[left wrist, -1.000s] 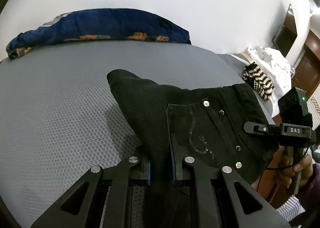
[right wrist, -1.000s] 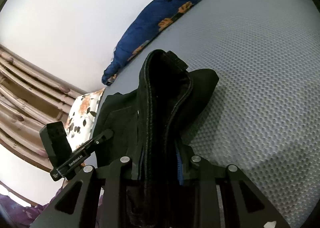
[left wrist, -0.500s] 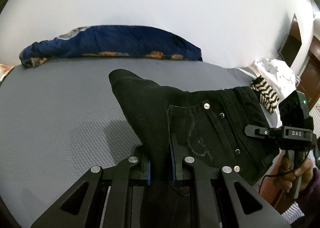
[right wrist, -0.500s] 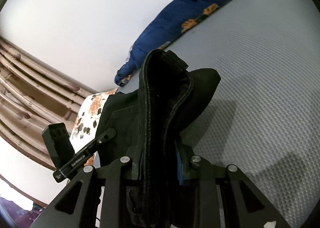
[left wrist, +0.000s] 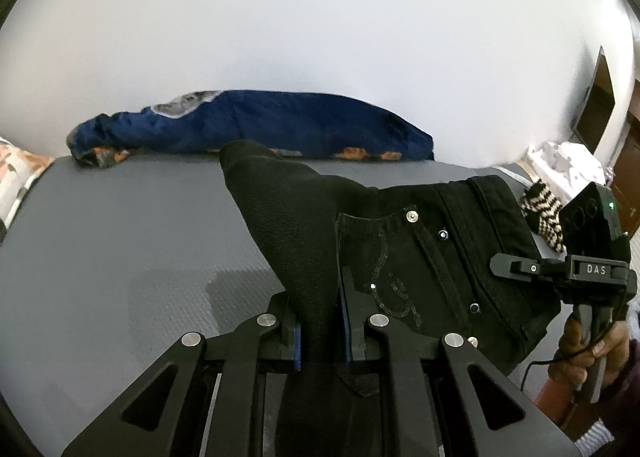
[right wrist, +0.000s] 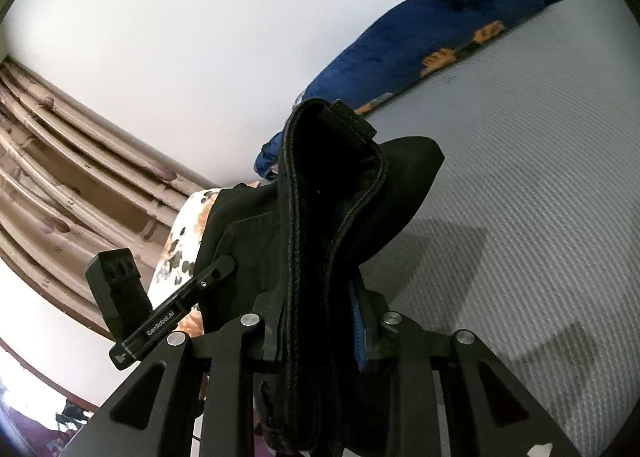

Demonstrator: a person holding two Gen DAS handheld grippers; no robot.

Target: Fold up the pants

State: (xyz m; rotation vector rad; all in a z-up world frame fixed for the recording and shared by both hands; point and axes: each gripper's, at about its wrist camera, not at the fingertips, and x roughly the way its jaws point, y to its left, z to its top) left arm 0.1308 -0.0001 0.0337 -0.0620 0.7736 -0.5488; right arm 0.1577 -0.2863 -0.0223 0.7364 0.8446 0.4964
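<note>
A grey mattress (left wrist: 120,241) with a fine honeycomb texture fills the lower part of both views, and a white wall (left wrist: 320,37) rises behind it. A dark blue blanket (left wrist: 280,125) with orange patches lies bunched along the far edge of the mattress against the wall. In the left wrist view a floral pillow (left wrist: 16,173) shows at the left edge, a black-and-white striped cloth (left wrist: 544,213) and a white cloth (left wrist: 572,161) lie off to the right, and a dark screen (left wrist: 596,105) hangs on the wall near a brown door. The right wrist view shows beige curtains (right wrist: 60,177) in folds at the left. The black pants (left wrist: 400,257) are held up above the mattress between the two grippers, casting a shadow on the grey surface; a back pocket with metal rivets and faint stitching faces the left camera. The left gripper (left wrist: 322,313) pinches a fold of the fabric between its blue-padded fingers, which are pressed in on the cloth. The right gripper (right wrist: 316,325) clamps the thick, stitched waistband edge, which stands upright between its fingers and rises up the middle of the view. In the left view the person's right hand (left wrist: 580,353) wraps around the handle of the other gripper at the right edge, and that gripper's bar reads "DAS". In the right view the other gripper's bar reads "GenRobot.AI".
</note>
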